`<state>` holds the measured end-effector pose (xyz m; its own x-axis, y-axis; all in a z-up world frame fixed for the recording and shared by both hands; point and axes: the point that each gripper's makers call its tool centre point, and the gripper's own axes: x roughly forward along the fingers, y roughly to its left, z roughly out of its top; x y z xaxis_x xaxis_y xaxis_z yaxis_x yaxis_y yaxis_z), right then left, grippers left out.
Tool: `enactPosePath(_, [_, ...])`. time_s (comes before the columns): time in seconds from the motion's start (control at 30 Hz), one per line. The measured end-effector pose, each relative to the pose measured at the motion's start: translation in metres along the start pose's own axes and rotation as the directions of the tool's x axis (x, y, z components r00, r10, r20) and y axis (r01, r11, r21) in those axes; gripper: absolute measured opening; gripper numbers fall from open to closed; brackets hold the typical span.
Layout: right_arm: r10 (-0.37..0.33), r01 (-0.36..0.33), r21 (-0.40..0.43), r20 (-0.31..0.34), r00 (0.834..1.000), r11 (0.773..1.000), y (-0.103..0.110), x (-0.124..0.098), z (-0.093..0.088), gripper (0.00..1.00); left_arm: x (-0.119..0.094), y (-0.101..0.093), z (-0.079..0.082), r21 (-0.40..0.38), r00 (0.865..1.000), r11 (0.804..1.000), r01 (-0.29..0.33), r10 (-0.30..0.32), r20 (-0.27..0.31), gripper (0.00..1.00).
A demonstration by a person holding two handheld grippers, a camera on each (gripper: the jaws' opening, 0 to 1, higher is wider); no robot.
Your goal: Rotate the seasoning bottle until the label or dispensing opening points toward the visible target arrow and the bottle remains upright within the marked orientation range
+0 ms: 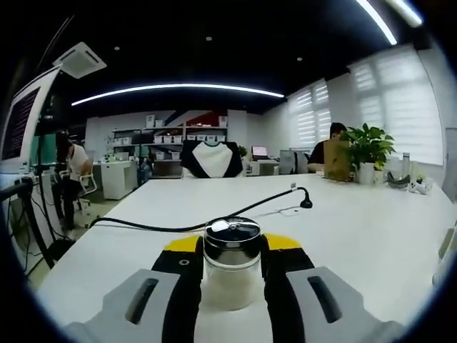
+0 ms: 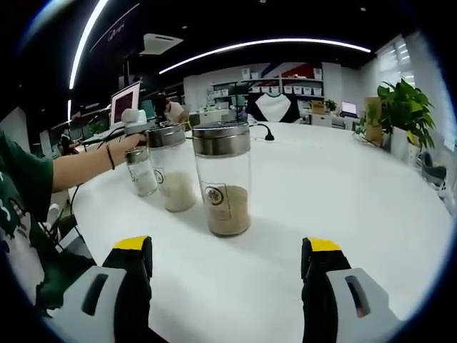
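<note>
Your left tongs [image 1: 232, 268] are closed around a small seasoning bottle [image 1: 231, 263], which stands upright on the white table [image 1: 357, 229] between the yellow-tipped jaws. Your right tongs [image 2: 228, 264] are spread wide and hold nothing. Just ahead of them stand two taller jars [image 2: 223, 179], upright, part filled with powder. Beyond, your left hand [image 2: 131, 141] grips the small bottle.
</note>
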<state>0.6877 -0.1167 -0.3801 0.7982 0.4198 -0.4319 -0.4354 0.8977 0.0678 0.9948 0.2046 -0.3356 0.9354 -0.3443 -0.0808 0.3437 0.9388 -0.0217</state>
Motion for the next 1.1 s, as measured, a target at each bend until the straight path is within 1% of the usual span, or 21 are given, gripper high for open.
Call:
enactPosePath(0.1, [-0.001, 0.001, 0.002, 0.001, 1.000, 1.000, -0.001, 0.000, 0.000, 0.88, -0.006, -0.005, -0.001, 0.010, 1.000, 1.000, 0.003, -0.003, 0.004, 0.33])
enactPosePath(0.23, [-0.001, 0.001, 0.002, 0.002, 1.000, 1.000, -0.001, 0.000, 0.000, 0.88, -0.015, -0.010, -0.002, 0.004, 1.000, 1.000, 0.004, -0.004, 0.007, 0.33])
enactPosePath(0.43, [0.000, 0.000, 0.006, 0.001, 1.000, 1.000, -0.002, 0.000, 0.000, 0.88, -0.029, -0.022, -0.003, 0.007, 1.000, 1.000, 0.023, -0.024, 0.016, 0.33])
enactPosePath(0.73, [0.000, 0.000, 0.011, 0.003, 1.000, 1.000, -0.004, 0.000, -0.001, 0.88, -0.057, -0.032, -0.006, -0.002, 0.999, 0.999, 0.040, -0.040, 0.022, 0.33])
enactPosePath(0.87, [-0.002, 0.001, 0.013, 0.001, 1.000, 1.000, -0.005, 0.000, -0.002, 0.88, -0.072, -0.038, -0.006, 0.015, 0.998, 0.998, 0.053, -0.053, 0.026, 0.33])
enactPosePath(1.03, [0.002, -0.002, 0.013, 0.002, 1.000, 1.000, -0.004, 0.001, -0.002, 0.88, -0.091, -0.045, -0.008, 0.012, 0.998, 0.998, 0.061, -0.061, 0.029, 0.33])
enactPosePath(1.1, [0.000, 0.000, 0.014, 0.000, 1.000, 1.000, -0.004, 0.000, -0.003, 0.88, -0.097, -0.048, -0.009, 0.025, 0.997, 0.997, 0.071, -0.072, 0.030, 0.33])
